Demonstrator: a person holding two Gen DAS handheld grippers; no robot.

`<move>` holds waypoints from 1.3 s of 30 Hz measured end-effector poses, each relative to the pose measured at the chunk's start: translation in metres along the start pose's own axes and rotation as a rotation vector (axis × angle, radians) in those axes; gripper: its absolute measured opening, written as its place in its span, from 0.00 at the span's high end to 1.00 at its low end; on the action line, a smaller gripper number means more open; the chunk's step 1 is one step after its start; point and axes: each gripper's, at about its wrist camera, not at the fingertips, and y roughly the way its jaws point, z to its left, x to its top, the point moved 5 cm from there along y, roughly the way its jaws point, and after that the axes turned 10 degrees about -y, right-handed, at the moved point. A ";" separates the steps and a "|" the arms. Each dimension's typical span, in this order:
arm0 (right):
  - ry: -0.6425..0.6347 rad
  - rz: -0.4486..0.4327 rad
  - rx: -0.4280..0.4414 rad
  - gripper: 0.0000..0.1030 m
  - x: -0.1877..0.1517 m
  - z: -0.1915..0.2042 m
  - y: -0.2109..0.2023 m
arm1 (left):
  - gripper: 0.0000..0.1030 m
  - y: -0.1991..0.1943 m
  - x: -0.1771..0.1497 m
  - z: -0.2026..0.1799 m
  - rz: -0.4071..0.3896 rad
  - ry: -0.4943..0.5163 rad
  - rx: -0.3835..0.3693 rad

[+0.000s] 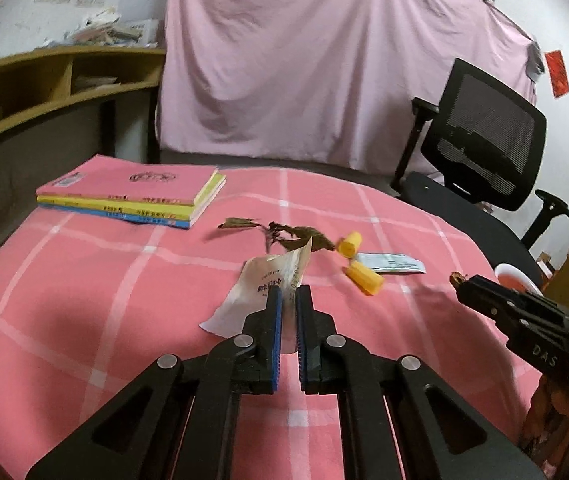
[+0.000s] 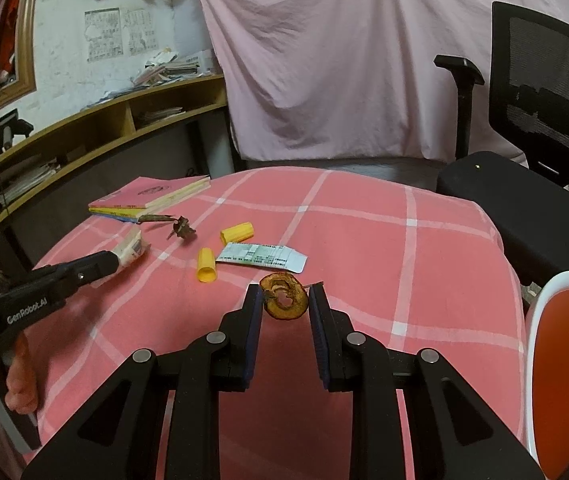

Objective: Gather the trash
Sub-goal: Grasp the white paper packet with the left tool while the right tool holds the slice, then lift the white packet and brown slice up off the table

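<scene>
Dim, even indoor light with a pinkish cast in both views. Soft shadows lie on the desk (image 1: 84, 280) beneath each tool (image 1: 289, 294). Fisheye bending curves the shelf (image 2: 96, 120) and chair (image 1: 484, 132); corners go black. Fine detail is slightly soft and grainy.

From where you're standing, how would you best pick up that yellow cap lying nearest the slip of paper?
Grip the yellow cap across its round body, coming straight down from above. It lies on its side on the tablecloth, open end toward us, so the fingers can close on its curved sides.
</scene>
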 end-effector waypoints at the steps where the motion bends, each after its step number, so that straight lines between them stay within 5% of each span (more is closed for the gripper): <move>1: -0.001 0.002 0.001 0.79 0.000 -0.001 0.000 | 0.93 0.001 0.000 0.000 0.011 0.002 0.003; 2: -0.001 0.004 0.001 0.79 0.000 -0.001 0.001 | 0.92 0.001 -0.001 0.000 0.016 0.009 0.014; 6: 0.000 0.008 0.003 0.79 -0.001 -0.001 0.001 | 0.54 0.001 -0.002 0.000 0.018 0.030 0.050; 12: 0.007 0.012 0.008 0.79 -0.002 -0.003 0.002 | 0.53 0.006 0.005 0.012 0.031 -0.001 0.065; 19: 0.018 0.024 0.015 0.79 -0.003 -0.005 0.004 | 0.35 0.027 0.001 0.009 0.154 0.096 0.084; 24: 0.019 0.030 0.016 0.79 -0.004 -0.006 0.005 | 0.36 0.034 -0.007 0.003 0.185 0.176 0.103; 28: 0.019 0.031 0.016 0.79 -0.004 -0.006 0.006 | 0.63 0.033 -0.003 0.015 0.174 0.128 0.114; 35: 0.013 0.035 0.018 0.79 -0.004 -0.005 0.007 | 0.75 0.028 0.005 0.023 0.179 0.066 0.054; 39: 0.007 0.012 0.023 0.79 -0.003 -0.004 0.004 | 0.90 0.022 0.009 0.019 0.156 0.075 0.018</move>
